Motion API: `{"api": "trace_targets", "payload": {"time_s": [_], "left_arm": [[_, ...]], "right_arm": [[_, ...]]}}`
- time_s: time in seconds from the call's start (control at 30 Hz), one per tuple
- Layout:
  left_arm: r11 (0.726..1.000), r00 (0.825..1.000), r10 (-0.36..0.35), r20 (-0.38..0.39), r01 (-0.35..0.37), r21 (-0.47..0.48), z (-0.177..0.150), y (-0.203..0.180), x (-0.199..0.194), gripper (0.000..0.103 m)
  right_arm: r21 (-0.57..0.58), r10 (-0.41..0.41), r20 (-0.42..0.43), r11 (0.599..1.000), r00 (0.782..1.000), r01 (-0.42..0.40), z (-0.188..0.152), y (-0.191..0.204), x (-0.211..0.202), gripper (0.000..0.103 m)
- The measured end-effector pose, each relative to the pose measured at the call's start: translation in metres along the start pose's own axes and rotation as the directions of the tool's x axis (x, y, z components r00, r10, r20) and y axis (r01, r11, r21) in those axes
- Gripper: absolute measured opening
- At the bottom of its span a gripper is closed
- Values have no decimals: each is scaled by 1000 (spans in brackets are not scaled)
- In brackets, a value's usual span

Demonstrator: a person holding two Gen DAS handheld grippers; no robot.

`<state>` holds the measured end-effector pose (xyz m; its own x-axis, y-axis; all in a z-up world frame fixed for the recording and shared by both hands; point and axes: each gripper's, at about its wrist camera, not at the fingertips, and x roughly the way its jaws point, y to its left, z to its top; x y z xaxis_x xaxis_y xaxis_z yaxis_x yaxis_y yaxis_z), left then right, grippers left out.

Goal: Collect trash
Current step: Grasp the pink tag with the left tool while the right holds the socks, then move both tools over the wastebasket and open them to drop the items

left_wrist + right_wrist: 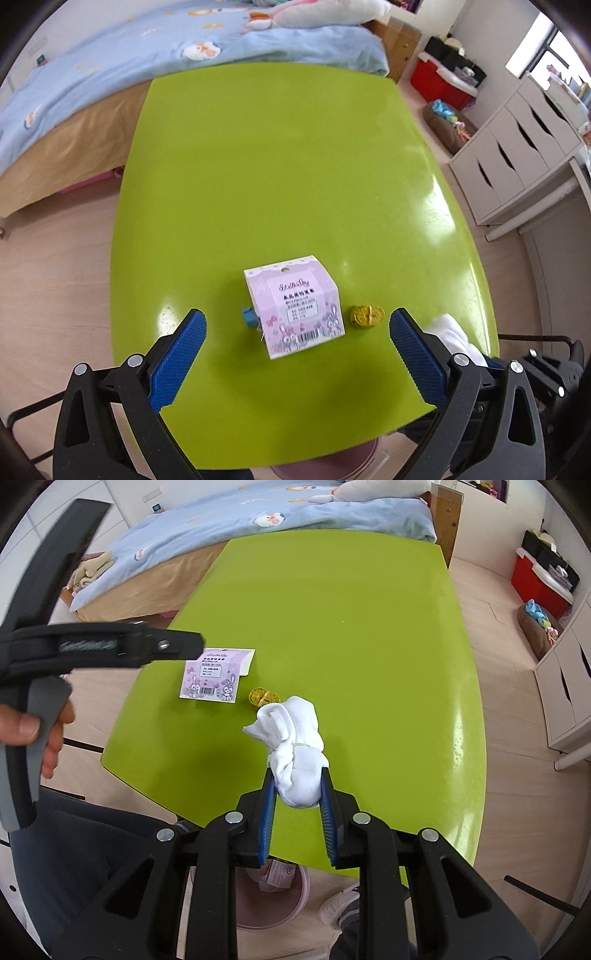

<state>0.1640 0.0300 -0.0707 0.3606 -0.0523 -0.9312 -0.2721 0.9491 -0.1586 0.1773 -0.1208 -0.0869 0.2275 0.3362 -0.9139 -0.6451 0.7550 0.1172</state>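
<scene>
While the white cloth wad [295, 753] is clenched in the right tongs [297, 786], it should be carried to the bin [295, 897] at 6 o'clock; left tongs [297, 325] are spread wide.

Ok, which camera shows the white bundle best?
The right wrist view: the white cloth bundle sits whole, clamped in the right hand-held gripper. The left wrist view shows only an edge of it behind a blue finger.
</scene>
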Motion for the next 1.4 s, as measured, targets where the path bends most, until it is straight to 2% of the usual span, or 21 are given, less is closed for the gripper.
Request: {"api": "trace_targets", "payload": {"time_s": [0.17,0.33,0.4,0.53,0.7,0.97,1.4], "left_arm": [[997,995,62,-80,-65,-37,15,-3,31,95],[990,985,125,-122,-132,-45,21,-6,49,95],[988,981,144,-129,-150,-39,21,-6,53,81],[989,980,142,-138,-147,-31,24,-6,58,67],[990,984,142,-106,-143,-2,24,-10,53,66],[991,993,119,9,-120,58,17,-16,15,66],[987,982,52,184,-79,139,-45,-14,-67,66]], "right_arm": [[19,0,6,1000,1000,0,-2,-9,-2,22],[35,-4,4,999,1000,3,-5,-14,-2,22],[40,-3,2,999,1000,3,-6,-15,-1,22],[47,0,-2,999,1000,0,-6,-15,2,22],[49,4,0,999,1000,-4,-6,-15,4,22],[37,5,12,999,1000,-5,-8,-11,2,22],[-49,-18,58,999,998,21,-19,16,-32,22]]}}
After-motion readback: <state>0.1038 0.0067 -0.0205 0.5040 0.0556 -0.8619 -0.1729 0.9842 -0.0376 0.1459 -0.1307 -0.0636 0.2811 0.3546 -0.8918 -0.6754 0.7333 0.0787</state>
